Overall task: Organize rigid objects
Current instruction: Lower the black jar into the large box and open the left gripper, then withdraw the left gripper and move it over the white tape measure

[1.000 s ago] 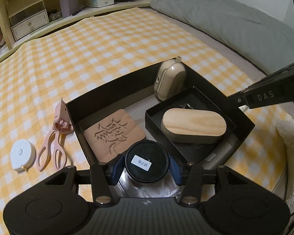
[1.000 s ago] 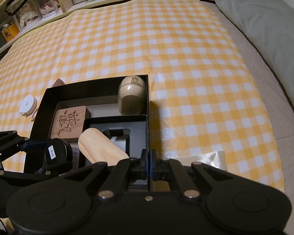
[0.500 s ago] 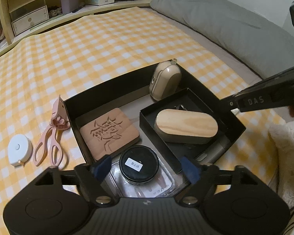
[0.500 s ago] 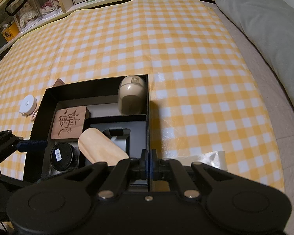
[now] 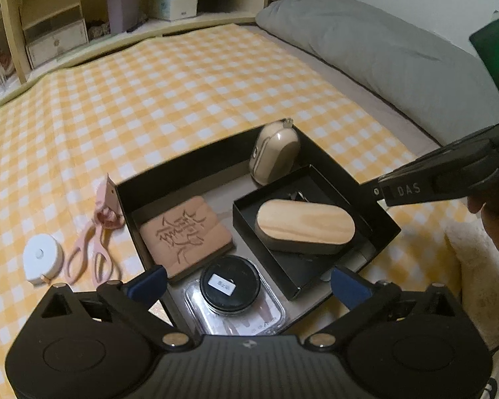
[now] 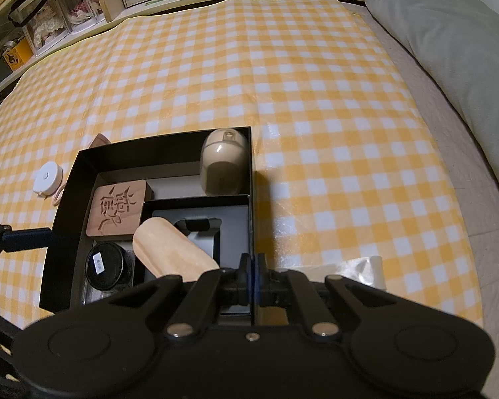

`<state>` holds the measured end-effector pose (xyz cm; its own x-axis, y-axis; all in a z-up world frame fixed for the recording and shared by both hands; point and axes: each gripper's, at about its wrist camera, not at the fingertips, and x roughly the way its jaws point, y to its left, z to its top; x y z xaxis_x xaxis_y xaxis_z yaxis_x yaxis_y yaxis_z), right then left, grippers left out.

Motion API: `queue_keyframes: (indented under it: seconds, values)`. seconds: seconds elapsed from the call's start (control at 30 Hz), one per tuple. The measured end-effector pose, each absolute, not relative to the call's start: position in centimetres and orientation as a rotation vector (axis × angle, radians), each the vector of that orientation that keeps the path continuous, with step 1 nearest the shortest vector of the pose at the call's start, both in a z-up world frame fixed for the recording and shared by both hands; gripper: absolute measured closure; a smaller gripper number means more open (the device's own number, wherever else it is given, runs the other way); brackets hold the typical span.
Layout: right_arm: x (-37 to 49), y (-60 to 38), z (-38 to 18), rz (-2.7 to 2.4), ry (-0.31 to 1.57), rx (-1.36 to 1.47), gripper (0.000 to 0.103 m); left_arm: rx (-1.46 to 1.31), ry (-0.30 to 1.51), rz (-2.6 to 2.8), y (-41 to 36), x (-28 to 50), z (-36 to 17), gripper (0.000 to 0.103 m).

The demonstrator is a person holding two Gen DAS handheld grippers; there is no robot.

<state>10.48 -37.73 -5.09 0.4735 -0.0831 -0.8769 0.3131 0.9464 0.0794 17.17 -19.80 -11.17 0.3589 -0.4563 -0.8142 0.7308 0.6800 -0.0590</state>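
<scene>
Left of the left gripper (image 5: 248,281), outside the black box (image 5: 196,156), lie a white tape measure (image 5: 43,262) and pink scissors (image 5: 94,242), long axis running away from its wide, empty jaws. The nearer arm is the left. Right gripper (image 6: 251,274), jaws pinched on the box wall, reads "DAS".

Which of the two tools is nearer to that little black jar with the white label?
Left. The left tool hangs open just over the black jar, fingers either side. The right tool is shut on the black box's wall, across the box.
</scene>
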Motion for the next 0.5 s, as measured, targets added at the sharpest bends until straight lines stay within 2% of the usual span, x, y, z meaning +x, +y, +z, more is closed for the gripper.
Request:
queue_keyframes:
  seconds: [0.5]
  values:
    - [10.5, -37.7, -5.1, -0.246, 1.053, 0.242, 0.101, 0.255, 0.794, -0.755, -18.1, 17.9, -5.3, 0.0]
